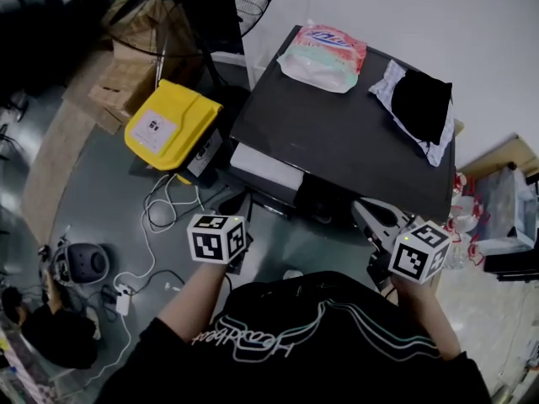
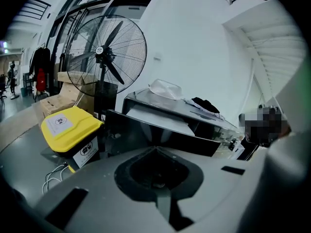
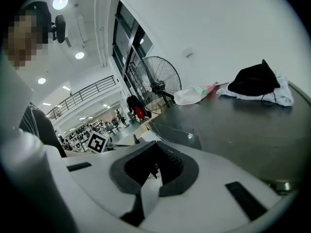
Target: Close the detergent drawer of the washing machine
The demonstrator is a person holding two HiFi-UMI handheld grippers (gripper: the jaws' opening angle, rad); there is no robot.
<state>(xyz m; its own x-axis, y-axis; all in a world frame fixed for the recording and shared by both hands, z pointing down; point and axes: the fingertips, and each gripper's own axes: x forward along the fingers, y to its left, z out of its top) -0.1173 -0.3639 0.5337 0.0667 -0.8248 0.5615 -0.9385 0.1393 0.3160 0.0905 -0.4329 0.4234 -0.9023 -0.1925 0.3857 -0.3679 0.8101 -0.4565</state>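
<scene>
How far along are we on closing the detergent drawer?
Nothing looks done yet: the detergent drawer juts out of the washing machine, its white inside showing. In hand: nothing; the left hand-held gripper points at the drawer's dark front, apart from it, jaws together and empty; the right hand-held gripper is likewise shut and empty. Left: push the drawer in flush.

Before the washing machine (image 1: 337,133), its drawer (image 1: 265,167) out, hover the left hand-held gripper (image 1: 229,221) and right hand-held gripper (image 1: 383,221).
</scene>
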